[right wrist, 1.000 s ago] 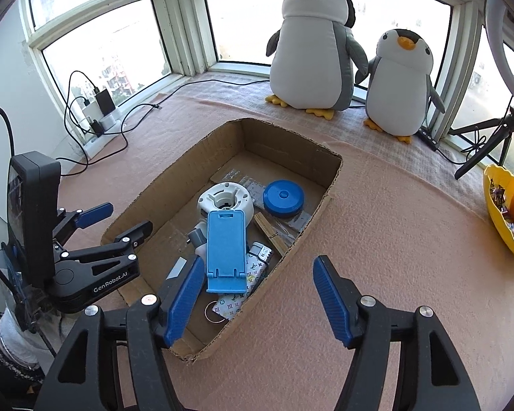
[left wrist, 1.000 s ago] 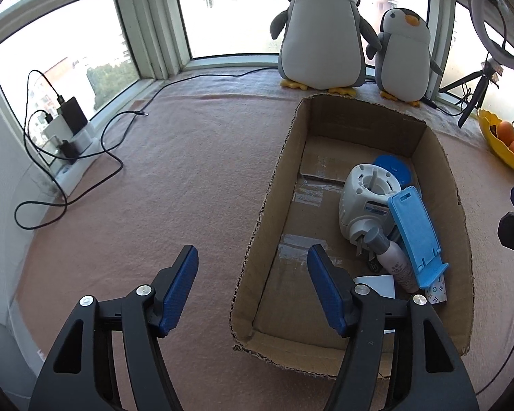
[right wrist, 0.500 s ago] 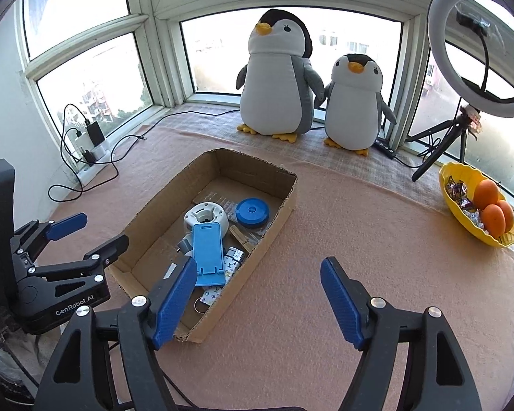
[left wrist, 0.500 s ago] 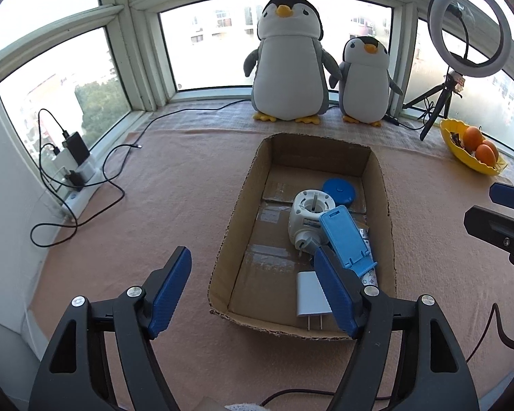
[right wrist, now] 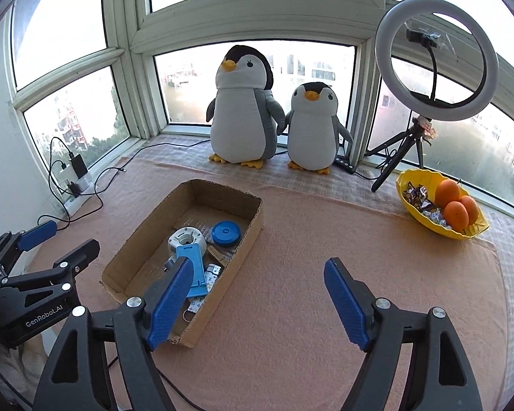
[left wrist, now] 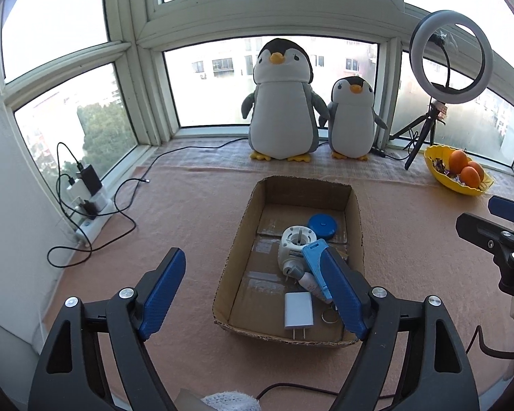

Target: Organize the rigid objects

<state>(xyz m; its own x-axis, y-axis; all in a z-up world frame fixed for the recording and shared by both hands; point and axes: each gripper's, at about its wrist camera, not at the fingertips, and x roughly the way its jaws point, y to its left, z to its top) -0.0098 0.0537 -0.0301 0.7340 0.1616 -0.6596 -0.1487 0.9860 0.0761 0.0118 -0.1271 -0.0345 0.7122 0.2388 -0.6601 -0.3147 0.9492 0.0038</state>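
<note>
Rigid objects, among them a white wall charger (left wrist: pixel 298 309), are lying in the brown cardboard box (left wrist: pixel 237 254); I am withdrawing both grippers (left wrist: pixel 253 296) (right wrist: pixel 258 299), jaws just widened and empty, so sorting appears finished.

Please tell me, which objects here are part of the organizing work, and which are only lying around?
Job: cardboard box; white charger; blue phone stand; blue round case; white round device.

Lying about: large penguin; small penguin; ring light; fruit bowl; power strip.
</note>
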